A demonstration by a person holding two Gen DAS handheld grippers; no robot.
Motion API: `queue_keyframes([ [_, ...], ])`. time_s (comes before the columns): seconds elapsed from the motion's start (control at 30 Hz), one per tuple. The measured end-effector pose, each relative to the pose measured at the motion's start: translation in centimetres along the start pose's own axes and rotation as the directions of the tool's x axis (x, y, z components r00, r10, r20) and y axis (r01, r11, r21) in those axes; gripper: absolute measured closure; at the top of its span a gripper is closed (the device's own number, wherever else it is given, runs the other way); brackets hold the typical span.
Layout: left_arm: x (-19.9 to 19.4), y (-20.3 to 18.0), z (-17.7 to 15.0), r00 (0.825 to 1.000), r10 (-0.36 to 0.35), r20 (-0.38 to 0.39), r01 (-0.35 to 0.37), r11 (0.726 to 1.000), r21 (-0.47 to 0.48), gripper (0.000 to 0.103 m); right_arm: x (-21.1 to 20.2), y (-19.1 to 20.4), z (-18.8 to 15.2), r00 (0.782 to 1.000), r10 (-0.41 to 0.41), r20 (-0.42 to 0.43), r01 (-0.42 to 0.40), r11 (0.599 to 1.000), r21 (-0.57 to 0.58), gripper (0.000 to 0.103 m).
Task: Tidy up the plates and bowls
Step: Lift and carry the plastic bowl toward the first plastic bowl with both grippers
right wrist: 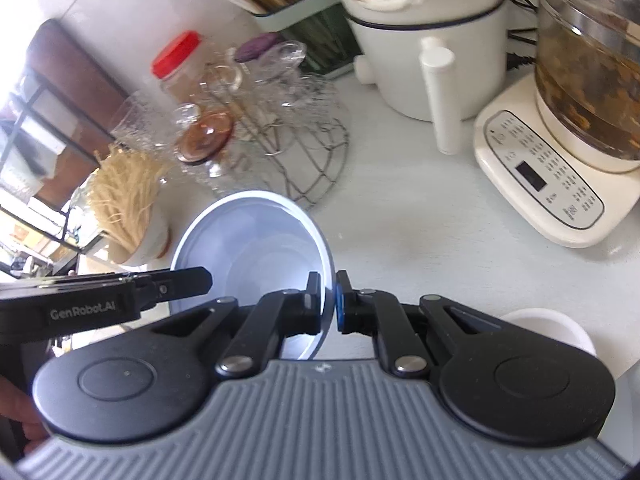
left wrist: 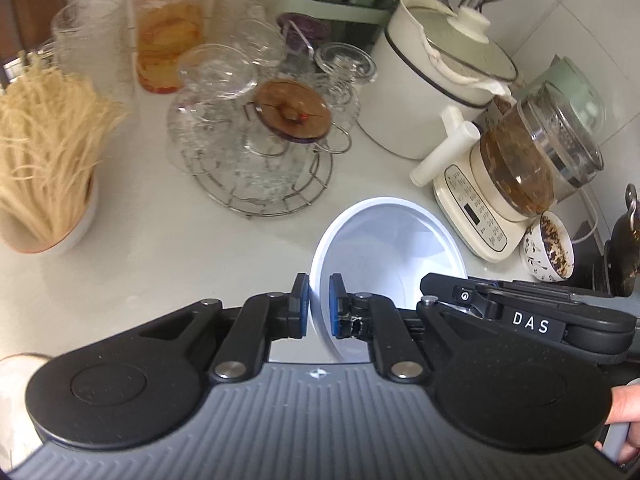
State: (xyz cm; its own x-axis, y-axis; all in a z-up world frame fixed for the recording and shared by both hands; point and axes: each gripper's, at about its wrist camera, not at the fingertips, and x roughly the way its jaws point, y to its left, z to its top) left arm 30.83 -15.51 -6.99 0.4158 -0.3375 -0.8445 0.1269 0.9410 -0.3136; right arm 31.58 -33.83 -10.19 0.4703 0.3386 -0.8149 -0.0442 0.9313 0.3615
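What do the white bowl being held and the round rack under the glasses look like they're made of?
White bowl: probably glazed ceramic or melamine; smooth, glossy, opaque, with a thin rim, clamped by the left gripper and right gripper. Rack: bare metal wire, shiny and silver, likely steel.

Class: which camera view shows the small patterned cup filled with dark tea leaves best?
The left wrist view: the small patterned cup of dark tea leaves sits in plain sight beside the cream kettle base, its open top showing. The right wrist view does not show it at all.
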Motion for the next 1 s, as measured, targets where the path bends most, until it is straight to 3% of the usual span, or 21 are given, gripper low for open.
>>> queue_keyframes([
  [1.0,-4.9,6.2,-8.0,0.997,0.072,-0.002,-0.072,0.986,-0.152,0.091,0.6,6.8,-5.9,0.994,0.047,-0.099,-0.057,0.993,-0.102,0.093],
])
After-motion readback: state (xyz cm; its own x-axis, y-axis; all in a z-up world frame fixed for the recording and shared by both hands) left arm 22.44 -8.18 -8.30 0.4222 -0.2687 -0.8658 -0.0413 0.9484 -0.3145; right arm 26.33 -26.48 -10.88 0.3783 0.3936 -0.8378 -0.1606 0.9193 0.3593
